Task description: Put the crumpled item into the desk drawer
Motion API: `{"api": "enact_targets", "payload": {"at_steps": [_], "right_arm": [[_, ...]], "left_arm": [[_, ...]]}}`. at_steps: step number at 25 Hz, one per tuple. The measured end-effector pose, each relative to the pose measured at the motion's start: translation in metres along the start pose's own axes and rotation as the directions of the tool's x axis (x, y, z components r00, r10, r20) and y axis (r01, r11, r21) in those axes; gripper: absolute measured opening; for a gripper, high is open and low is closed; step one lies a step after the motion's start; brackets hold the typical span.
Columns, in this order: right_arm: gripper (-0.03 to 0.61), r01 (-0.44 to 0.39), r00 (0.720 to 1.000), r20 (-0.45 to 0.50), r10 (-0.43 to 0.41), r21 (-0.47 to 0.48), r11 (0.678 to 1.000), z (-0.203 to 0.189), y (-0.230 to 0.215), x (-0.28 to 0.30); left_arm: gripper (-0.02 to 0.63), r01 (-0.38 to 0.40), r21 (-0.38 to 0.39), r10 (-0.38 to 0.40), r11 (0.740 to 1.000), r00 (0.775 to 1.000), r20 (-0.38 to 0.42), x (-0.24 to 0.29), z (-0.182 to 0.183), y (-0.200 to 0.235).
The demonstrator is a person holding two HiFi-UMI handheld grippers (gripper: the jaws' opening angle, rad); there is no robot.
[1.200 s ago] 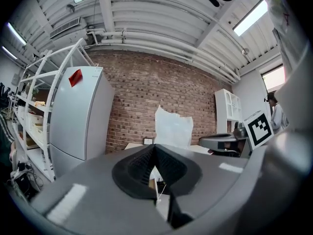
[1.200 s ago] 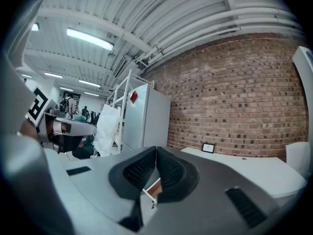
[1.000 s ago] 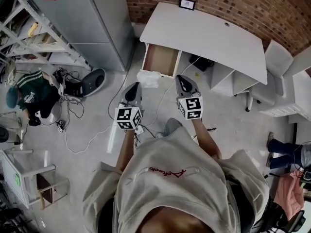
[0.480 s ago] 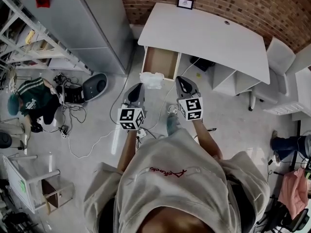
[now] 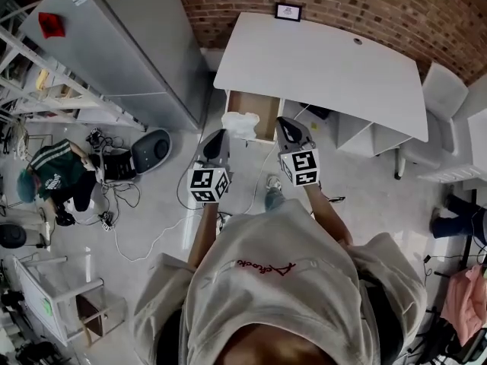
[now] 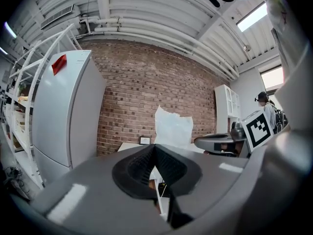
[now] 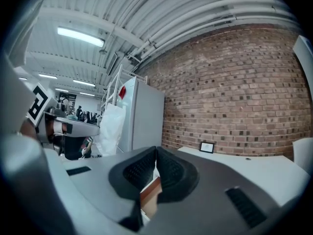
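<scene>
Head view shows the left gripper point(image 5: 218, 135) pinched on the crumpled item point(image 5: 242, 123) over the front edge of the drawer point(image 5: 262, 106), right gripper point(image 5: 286, 124) closed empty alongside; release only once deeper inside.

No legible text; only an indecipherable red script point(image 5: 262, 266) across the sweatshirt point(image 5: 289, 310).

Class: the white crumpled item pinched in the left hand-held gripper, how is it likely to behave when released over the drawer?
Probably light: the crumpled item stands upright above the left hand-held gripper, pinched only at its lower edge. Likely thin and crinkly, judging by its creased, pale surface. Released over the drawer, it may drift rather than drop straight.
</scene>
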State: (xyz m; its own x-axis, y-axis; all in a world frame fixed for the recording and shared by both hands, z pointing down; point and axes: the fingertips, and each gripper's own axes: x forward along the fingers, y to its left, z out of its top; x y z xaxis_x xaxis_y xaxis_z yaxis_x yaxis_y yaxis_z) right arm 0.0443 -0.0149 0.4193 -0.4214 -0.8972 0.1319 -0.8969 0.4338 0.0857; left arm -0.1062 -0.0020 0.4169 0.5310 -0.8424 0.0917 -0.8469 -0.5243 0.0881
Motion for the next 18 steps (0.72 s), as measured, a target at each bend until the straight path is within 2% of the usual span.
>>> {"api": "enact_targets", "payload": {"at_steps": [7, 18], "right_arm": [[0.012, -0.04, 0.999, 0.002, 0.04, -0.017, 0.999, 0.014, -0.049, 0.06], [0.012, -0.076, 0.997, -0.028, 0.077, 0.016, 0.997, 0.001, -0.112, 0.128]], "left_arm": [[0.008, -0.034, -0.005, 0.034, 0.999, 0.999, 0.008, 0.068, 0.019, 0.02], [0.008, -0.062, -0.009, 0.062, 0.998, 0.997, -0.05, 0.156, 0.015, 0.04]]}}
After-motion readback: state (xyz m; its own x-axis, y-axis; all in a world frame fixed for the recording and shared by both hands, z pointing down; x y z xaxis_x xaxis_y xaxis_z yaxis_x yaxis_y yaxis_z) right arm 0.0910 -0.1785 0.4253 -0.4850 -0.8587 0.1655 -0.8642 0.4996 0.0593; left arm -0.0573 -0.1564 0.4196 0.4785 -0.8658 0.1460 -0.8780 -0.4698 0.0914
